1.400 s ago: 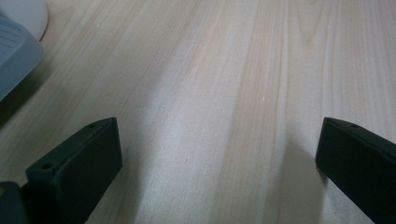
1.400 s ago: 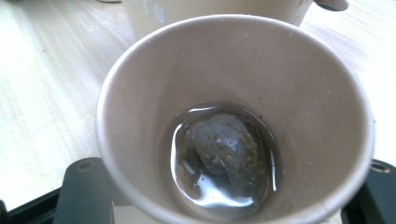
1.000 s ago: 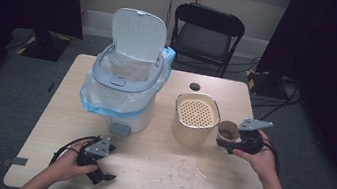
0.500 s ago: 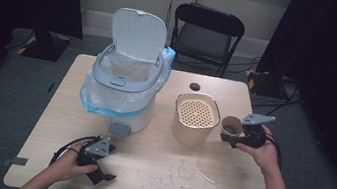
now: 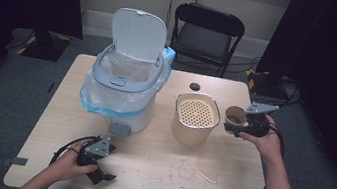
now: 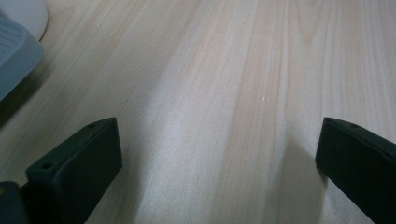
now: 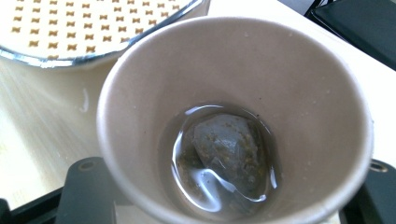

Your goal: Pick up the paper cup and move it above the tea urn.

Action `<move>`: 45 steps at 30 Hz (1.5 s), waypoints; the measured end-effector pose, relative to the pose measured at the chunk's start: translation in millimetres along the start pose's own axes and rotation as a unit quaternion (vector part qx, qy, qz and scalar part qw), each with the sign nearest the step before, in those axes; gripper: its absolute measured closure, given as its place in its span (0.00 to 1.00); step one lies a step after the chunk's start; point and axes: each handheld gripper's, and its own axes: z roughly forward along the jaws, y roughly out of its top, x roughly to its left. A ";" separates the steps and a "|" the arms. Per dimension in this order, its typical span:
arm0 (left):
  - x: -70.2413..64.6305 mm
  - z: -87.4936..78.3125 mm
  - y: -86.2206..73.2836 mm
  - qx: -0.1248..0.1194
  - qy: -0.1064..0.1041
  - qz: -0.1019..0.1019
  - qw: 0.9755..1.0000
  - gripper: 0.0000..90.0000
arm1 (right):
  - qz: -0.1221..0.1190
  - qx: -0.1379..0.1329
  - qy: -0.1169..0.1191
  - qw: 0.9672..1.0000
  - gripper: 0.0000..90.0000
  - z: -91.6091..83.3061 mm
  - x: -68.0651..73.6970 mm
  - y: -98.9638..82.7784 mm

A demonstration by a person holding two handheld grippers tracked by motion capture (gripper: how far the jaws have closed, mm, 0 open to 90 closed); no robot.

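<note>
Holding a paper cup (image 5: 235, 118) in the right gripper (image 5: 238, 127), jaws pinched on its sides.
Inside the cup, a wet tea bag (image 7: 224, 151) lies in a little liquid; it hangs just right of the perforated strainer container (image 5: 195, 119). Left gripper (image 5: 100, 175) rests spread wide on the table (image 5: 155, 168), near the open bin (image 5: 124, 88).

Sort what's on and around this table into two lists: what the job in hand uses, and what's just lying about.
In use:
- brown paper cup with a wet tea bag and a little liquid
- right gripper, shut on the cup
- beige perforated-top strainer container
- white lidded bin with plastic liner

Lying about:
- black folding chair
- small black round cap
- left gripper, open and idle on the wooden table
</note>
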 end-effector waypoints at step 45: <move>0.6 0.2 0.3 -0.004 0.003 0.006 1.000 0.00 | -0.079 0.003 -0.041 0.996 0.35 6.5 -19.1 59.8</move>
